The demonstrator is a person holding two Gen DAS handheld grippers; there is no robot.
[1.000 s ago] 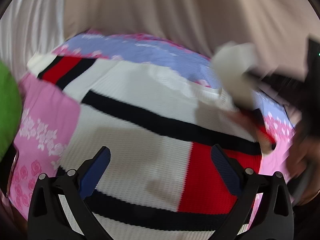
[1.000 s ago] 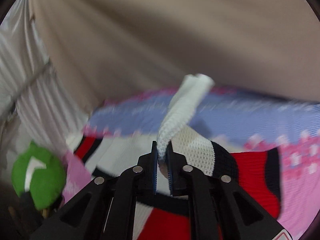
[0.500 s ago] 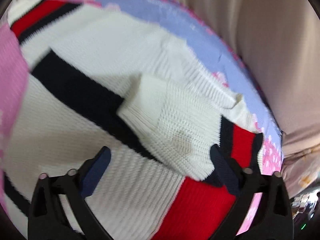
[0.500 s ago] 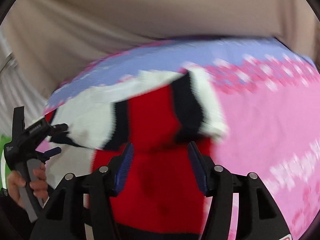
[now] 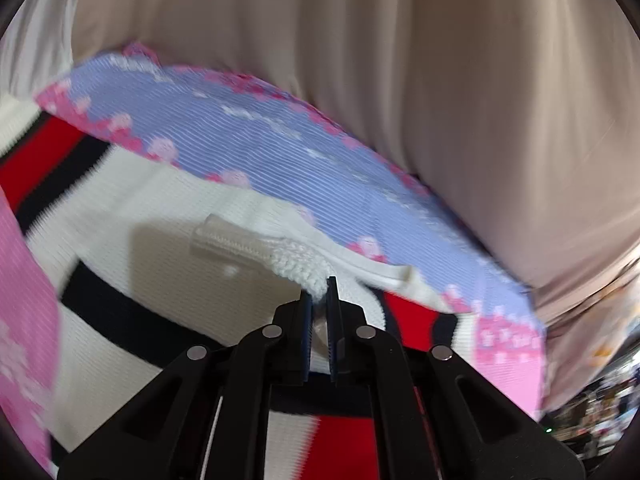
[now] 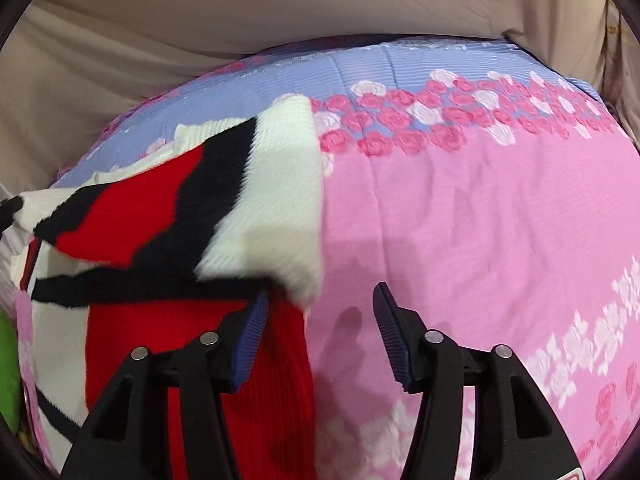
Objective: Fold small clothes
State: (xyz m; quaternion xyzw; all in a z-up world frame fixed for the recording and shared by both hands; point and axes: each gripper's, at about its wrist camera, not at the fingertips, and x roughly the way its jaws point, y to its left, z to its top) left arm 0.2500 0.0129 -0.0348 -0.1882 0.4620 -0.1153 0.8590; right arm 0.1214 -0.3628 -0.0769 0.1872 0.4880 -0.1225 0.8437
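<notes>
Knit sweater [image 6: 160, 320] – white with black stripes and red blocks – spread on a pink and lavender floral bedsheet [image 6: 480, 220], toward the sheet's left part in the right wrist view. Sleeve [image 6: 224, 204] with red, black and white bands lifted and stretched across over the sweater body, blurred at its edges, its far end running out toward the left edge of the view. In the left wrist view, white ribbed cuff [image 5: 256, 246] of that sleeve sticking out ahead of the left gripper [image 5: 319, 300], held above the white chest panel and casting a shadow on it. Left gripper fingers pressed nearly together, pinching the white knit of the sleeve just behind the cuff. Right gripper [image 6: 320, 336] low over the sheet at the sweater's right edge, fingers spread wide, nothing between them – left blue pad [image 6: 250, 340] over the red panel, right pad over bare pink sheet. Beige curtain [image 5: 400, 80] hanging behind the bed. Green object [image 6: 8, 368] at the far left edge, too cropped to identify.
</notes>
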